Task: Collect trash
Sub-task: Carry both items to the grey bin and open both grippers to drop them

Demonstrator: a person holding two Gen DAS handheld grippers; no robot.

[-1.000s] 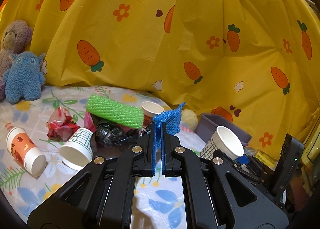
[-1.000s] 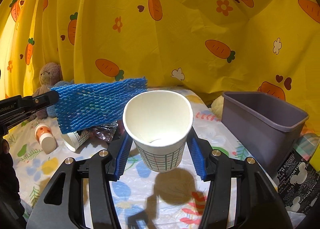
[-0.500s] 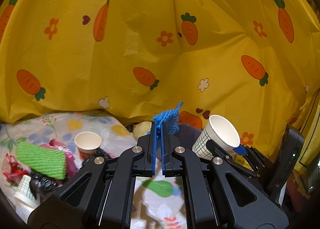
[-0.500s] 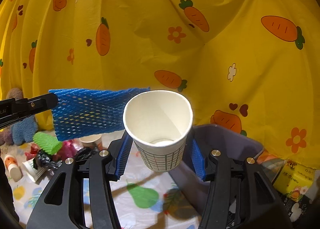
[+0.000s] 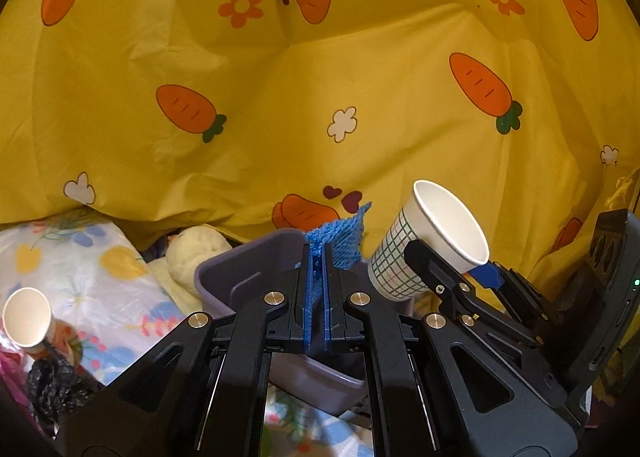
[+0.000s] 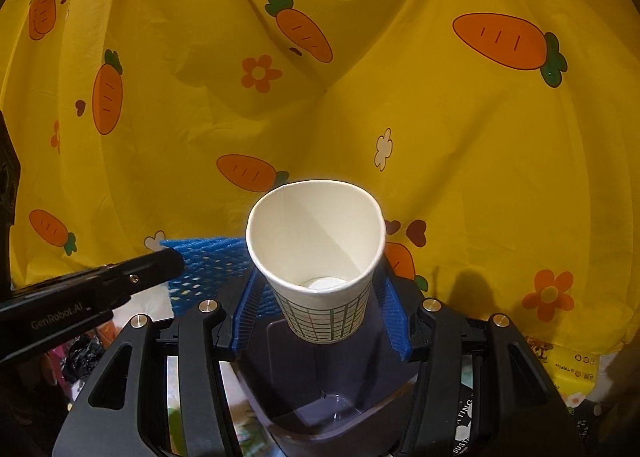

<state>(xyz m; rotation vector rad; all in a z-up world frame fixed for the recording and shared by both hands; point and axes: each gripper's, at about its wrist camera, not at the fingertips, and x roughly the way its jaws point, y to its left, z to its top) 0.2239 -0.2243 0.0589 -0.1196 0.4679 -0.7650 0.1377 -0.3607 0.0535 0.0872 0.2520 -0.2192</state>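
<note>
The paper cup [image 6: 320,257], white inside with a green grid on its wall, sits clamped between the blue pads of the right gripper [image 6: 320,309], mouth tilted toward the camera, directly above the open purple bin [image 6: 328,413]. In the left wrist view the same cup [image 5: 424,245] hangs at the right, just past the bin's far rim. The left gripper [image 5: 317,257] has its fingers pressed together on a sheet of blue foam netting [image 5: 340,237], which sticks up beyond the tips over the bin [image 5: 240,277]; from the right wrist camera the netting [image 6: 208,265] spreads flat to the left of the cup.

The bin stands on a white cloth printed with flowers and leaves [image 5: 80,257]. Behind everything hangs a creased yellow curtain with orange carrots [image 5: 320,97], filling the whole far side. A pale round plush toy [image 5: 192,253] lies against the bin's left wall. Farther left and nearer, another paper cup [image 5: 26,317] lies on the cloth beside a crumpled black bag [image 5: 52,381]. At the far right of the right wrist view, a yellow packet [image 6: 572,365] lies under the curtain's edge.
</note>
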